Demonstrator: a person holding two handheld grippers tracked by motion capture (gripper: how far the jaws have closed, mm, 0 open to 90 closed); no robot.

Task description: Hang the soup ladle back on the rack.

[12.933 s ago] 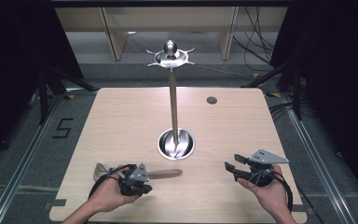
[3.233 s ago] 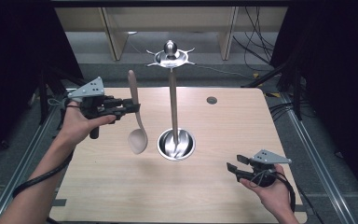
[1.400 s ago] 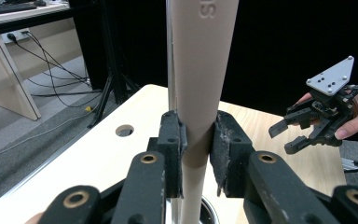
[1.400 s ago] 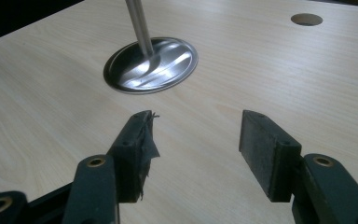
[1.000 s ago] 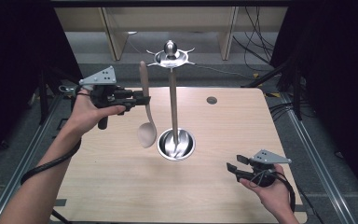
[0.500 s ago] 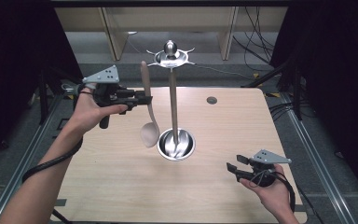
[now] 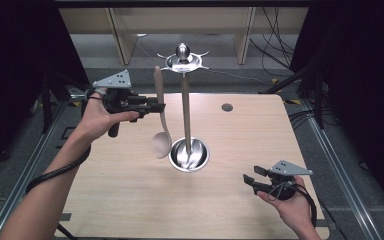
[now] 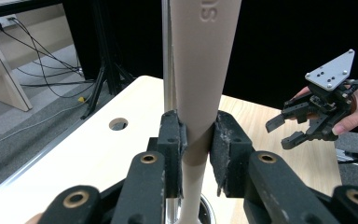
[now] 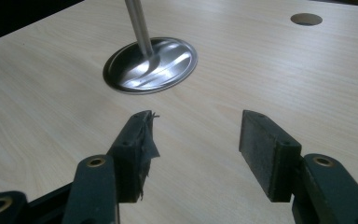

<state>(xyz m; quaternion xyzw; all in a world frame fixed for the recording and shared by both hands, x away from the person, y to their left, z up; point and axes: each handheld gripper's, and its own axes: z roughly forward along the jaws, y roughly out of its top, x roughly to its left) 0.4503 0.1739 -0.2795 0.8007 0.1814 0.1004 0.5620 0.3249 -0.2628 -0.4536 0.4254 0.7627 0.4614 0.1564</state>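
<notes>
The left gripper (image 7: 155, 106) is up in the air, over the left side of the table (image 7: 130, 210). Its jaws are pressed tight on the handle of a big beige spoon (image 7: 161, 120). The spoon hangs almost straight up and down, with its round bowl at the bottom (the handle end pokes up above the jaws). The bowl floats above the table, just left of the shiny round base of the metal stand (image 7: 186, 110). The spoon is close beside the stand's tall pole, but I cannot tell if they touch.

In the left gripper view, the spoon (image 8: 200, 70) sits squeezed between the two black pads.

The right gripper (image 7: 249, 178) is low, near the front right corner of the table. Its jaws are wide apart and hold nothing.
</notes>
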